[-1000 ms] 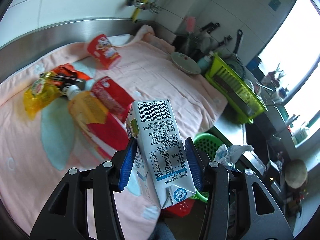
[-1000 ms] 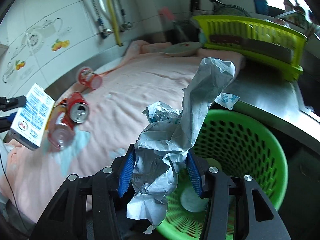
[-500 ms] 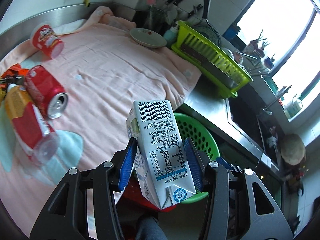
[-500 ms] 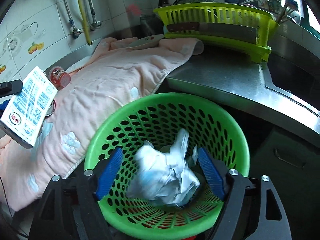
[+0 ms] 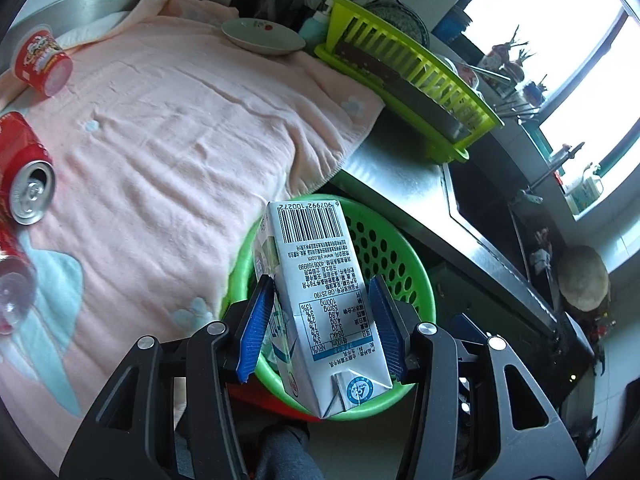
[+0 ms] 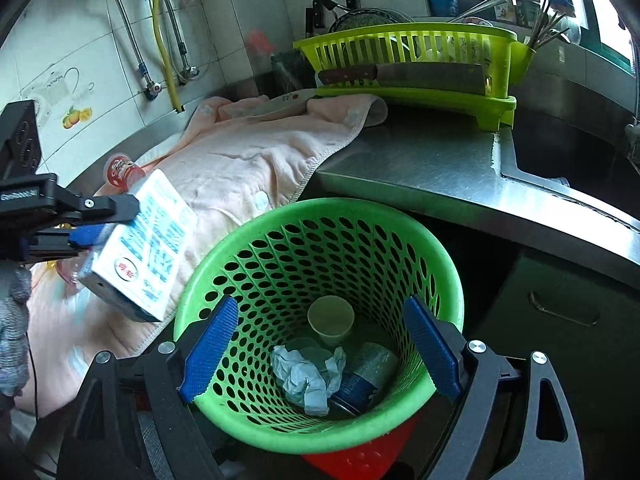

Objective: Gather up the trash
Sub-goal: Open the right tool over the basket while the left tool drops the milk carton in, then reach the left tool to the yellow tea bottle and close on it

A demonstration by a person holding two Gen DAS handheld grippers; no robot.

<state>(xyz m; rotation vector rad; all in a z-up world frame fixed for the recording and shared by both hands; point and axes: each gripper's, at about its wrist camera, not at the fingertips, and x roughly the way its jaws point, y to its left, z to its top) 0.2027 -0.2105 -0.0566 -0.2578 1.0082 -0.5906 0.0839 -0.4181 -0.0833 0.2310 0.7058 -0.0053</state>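
My left gripper (image 5: 318,284) is shut on a white and blue milk carton (image 5: 320,288) and holds it tilted over the near rim of the green mesh basket (image 5: 384,240). In the right wrist view the carton (image 6: 152,248) hangs just left of the basket (image 6: 320,208). My right gripper (image 6: 320,304) hovers over the basket's mouth; its jaws are opening and nothing is between them. In the basket lie a crumpled paper (image 6: 308,376), a paper cup (image 6: 330,316) and a bluish container. A red can (image 5: 24,176) and a red noodle cup (image 5: 40,64) lie on the pink towel (image 5: 180,120).
A lime dish rack (image 6: 408,44) with a cleaver (image 6: 420,74) stands at the back of the steel counter (image 6: 420,160). A plate (image 5: 262,34) rests at the towel's far edge. The sink (image 5: 480,208) is to the right. A clear bottle (image 5: 12,292) lies at the left edge.
My right gripper opened and the crumpled paper dropped into the basket. My left gripper carried the carton from above the towel to over the basket's rim.
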